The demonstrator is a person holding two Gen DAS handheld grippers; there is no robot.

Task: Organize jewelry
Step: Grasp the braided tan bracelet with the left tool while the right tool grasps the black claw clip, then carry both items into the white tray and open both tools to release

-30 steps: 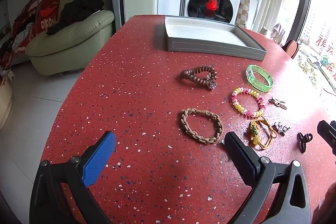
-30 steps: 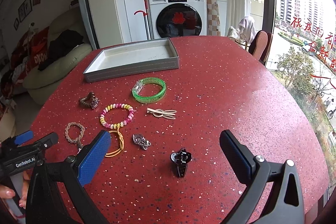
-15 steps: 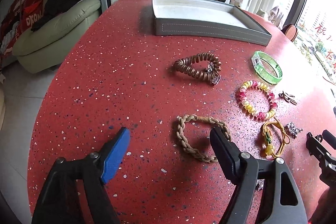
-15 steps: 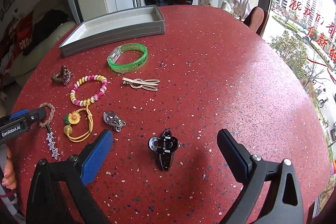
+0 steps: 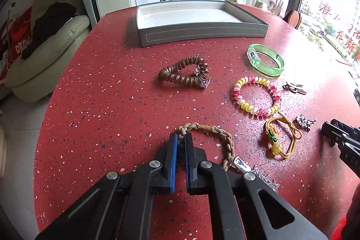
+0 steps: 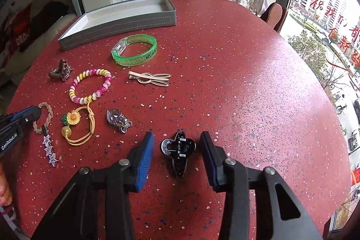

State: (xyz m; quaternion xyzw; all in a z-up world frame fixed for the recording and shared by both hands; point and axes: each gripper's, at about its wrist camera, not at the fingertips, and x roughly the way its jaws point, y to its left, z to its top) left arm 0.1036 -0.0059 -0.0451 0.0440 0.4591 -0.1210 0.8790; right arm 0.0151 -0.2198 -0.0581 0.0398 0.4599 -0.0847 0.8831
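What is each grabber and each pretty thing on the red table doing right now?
Left gripper: shut on the braided bracelet.
Right gripper: open, fingers either side of the black claw clip, not touching.
Tray: nothing visible inside.
Green bangle: lying flat.
Pink-yellow bracelet: lying flat.
Brown coil tie: lying flat.
Sunflower tie: lying flat.
Gold clip: lying flat.
Silver charm: on the table.

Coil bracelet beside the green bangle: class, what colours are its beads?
The coil bracelet alternates pink, yellow and white. Left wrist view shows it best.
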